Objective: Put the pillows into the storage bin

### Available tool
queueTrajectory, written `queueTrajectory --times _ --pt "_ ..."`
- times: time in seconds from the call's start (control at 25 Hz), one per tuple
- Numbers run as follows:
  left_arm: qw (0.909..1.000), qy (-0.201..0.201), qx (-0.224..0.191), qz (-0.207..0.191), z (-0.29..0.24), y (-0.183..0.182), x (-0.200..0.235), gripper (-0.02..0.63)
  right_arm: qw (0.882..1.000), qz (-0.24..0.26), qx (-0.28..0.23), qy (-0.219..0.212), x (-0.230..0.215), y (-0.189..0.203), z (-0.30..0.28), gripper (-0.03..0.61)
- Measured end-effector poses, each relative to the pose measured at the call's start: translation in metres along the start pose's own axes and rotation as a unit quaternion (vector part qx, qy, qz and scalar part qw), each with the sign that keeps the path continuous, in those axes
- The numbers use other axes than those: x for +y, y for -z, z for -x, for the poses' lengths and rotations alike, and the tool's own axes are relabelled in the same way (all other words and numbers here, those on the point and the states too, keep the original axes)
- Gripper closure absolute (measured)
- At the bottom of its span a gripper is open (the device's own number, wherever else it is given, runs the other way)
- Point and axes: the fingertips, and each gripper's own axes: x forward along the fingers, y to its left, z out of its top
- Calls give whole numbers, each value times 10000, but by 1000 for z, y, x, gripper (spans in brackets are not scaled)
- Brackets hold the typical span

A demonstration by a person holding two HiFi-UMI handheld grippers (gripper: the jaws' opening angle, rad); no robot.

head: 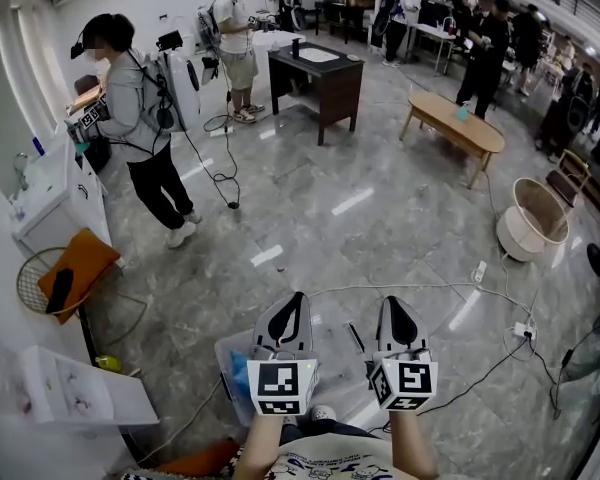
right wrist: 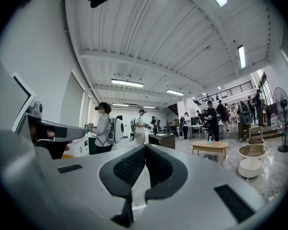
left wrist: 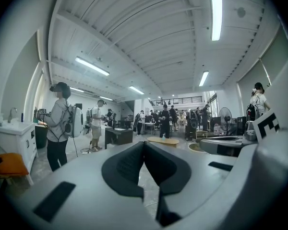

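Both grippers are held level side by side at the bottom of the head view. My left gripper [head: 298, 298] is shut with nothing between its pads, and its tips meet in its own view [left wrist: 144, 143]. My right gripper [head: 393, 302] is shut and empty as well, its tips also touching in the right gripper view [right wrist: 145, 147]. Under them on the floor stands a clear plastic storage bin [head: 232, 352] with something blue inside. An orange pillow [head: 76, 266] lies on a wire chair at the left, far from both grippers. The same pillow [left wrist: 7, 164] shows in the left gripper view.
A person wearing a backpack [head: 145, 123] stands by a white cabinet [head: 55, 183] at the left. Ahead are a dark desk [head: 320, 73], a low wooden table [head: 455, 123] and a white round basket [head: 528, 223]. Cables and a power strip [head: 524, 329] lie on the floor at the right.
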Motion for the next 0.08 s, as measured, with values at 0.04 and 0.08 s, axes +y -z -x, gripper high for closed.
queueTrajectory --times 0.04,0.08 --pt "10000 -2 -8 -4 -2 0 -2 601 10000 3 7 3 -3 1 -1 568" --pt "10000 -4 -16 -9 -4 0 -4 601 10000 5 16 7 -6 1 -1 568"
